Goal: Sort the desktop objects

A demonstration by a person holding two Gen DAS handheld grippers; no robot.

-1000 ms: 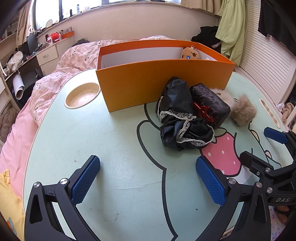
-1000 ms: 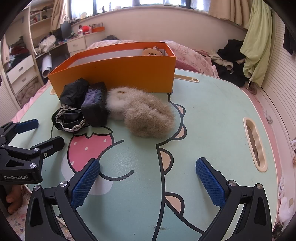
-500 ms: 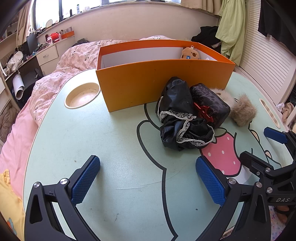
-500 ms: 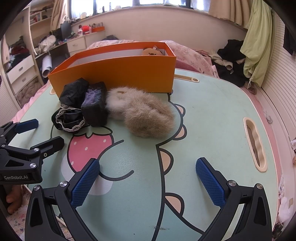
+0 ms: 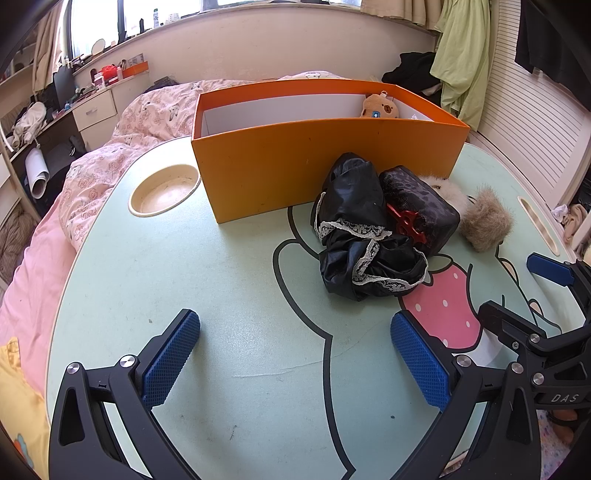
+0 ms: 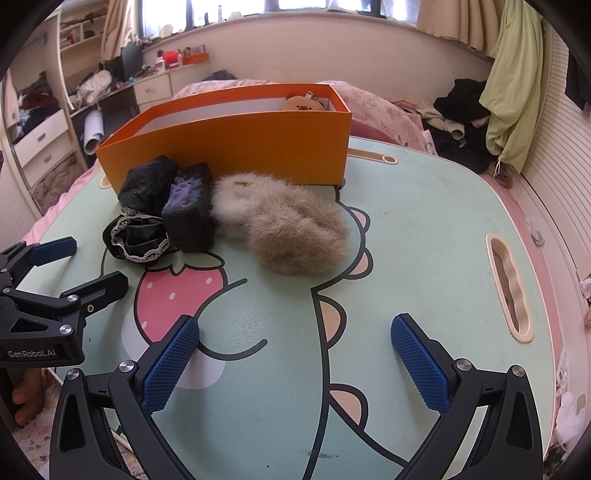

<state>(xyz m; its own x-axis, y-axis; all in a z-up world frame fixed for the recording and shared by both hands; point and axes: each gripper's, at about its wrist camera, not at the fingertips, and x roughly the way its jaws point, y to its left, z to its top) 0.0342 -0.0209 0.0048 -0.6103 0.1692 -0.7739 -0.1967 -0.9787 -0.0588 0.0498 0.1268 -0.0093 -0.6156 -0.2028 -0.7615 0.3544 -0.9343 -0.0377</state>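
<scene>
Both claws hang spread and empty over the near worktop [image 5: 110, 280] — left claw [image 5: 295, 354], right claw [image 6: 295, 354]. The fur piece [image 6: 291, 229] lies beside the orange box [image 6: 229, 147] — pinch its thick middle.

A bed with a pink floral quilt [image 5: 110, 166] lies past the far-left edge of the worktop. Beyond the bed stands a white drawer unit [image 5: 96, 110], its top cluttered with small items, among them a red one [image 5: 109, 70]. A pale green garment [image 5: 461, 55] hangs at the far right beside a slatted white wall [image 5: 524, 122], with a heap of dark clothes [image 6: 461, 103] lying below it. Bottles [image 5: 157, 16] stand on the window ledge.
</scene>
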